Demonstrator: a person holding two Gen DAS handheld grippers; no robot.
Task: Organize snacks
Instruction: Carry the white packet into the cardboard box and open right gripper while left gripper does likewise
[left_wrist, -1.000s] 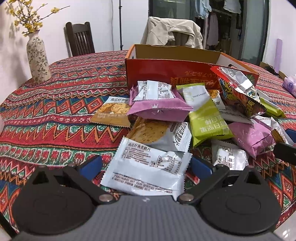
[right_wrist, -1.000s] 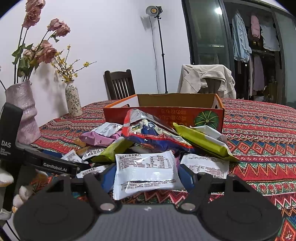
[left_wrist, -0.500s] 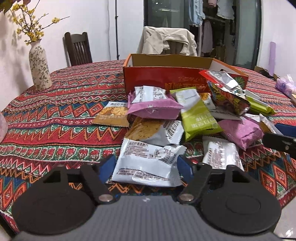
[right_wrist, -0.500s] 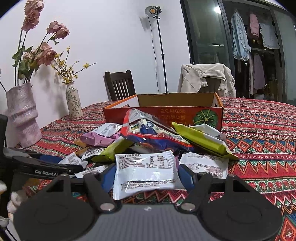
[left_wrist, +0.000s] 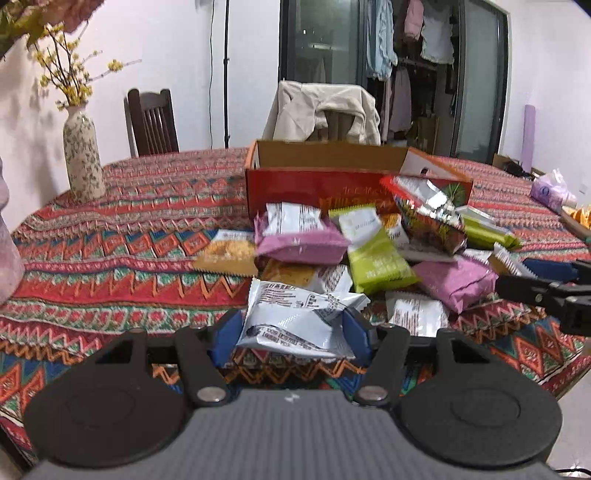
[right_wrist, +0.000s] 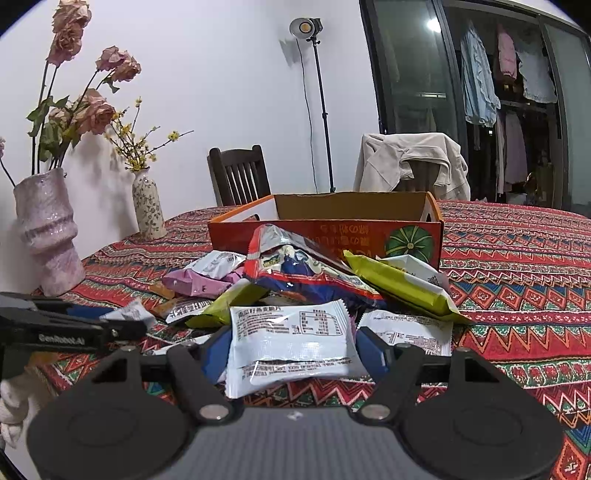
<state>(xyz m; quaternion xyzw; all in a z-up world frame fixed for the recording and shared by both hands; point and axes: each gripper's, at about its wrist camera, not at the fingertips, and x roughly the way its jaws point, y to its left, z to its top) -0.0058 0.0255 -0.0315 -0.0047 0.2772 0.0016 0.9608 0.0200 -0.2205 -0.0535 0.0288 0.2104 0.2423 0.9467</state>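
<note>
Left gripper (left_wrist: 291, 332) now pinching white packet (left_wrist: 295, 314), crumpled between fingers (left_wrist: 225, 338)

The left gripper (left_wrist: 291, 330) pinches a white snack packet (left_wrist: 301, 317) between its blue pads (left_wrist: 223, 338), the foil crumpled and bowed upward, lifted clear of the patterned tablecloth (left_wrist: 122, 266). Beyond it lies a heap of snacks: a purple packet (left_wrist: 301, 247), a lime-green packet (left_wrist: 373, 254) leaning against it, another purple one (left_wrist: 456, 282) to the right, and a red crinkled bag (left_wrist: 428, 216) propped against the open red cardboard box (left_wrist: 321, 173). A flat tan packet (left_wrist: 225, 256) lies at the heap's left edge (apart from the rest). The right gripper (left_wrist: 546, 286) enters from the right edge. A floral vase (left_wrist: 83, 155) stands far left.
</note>
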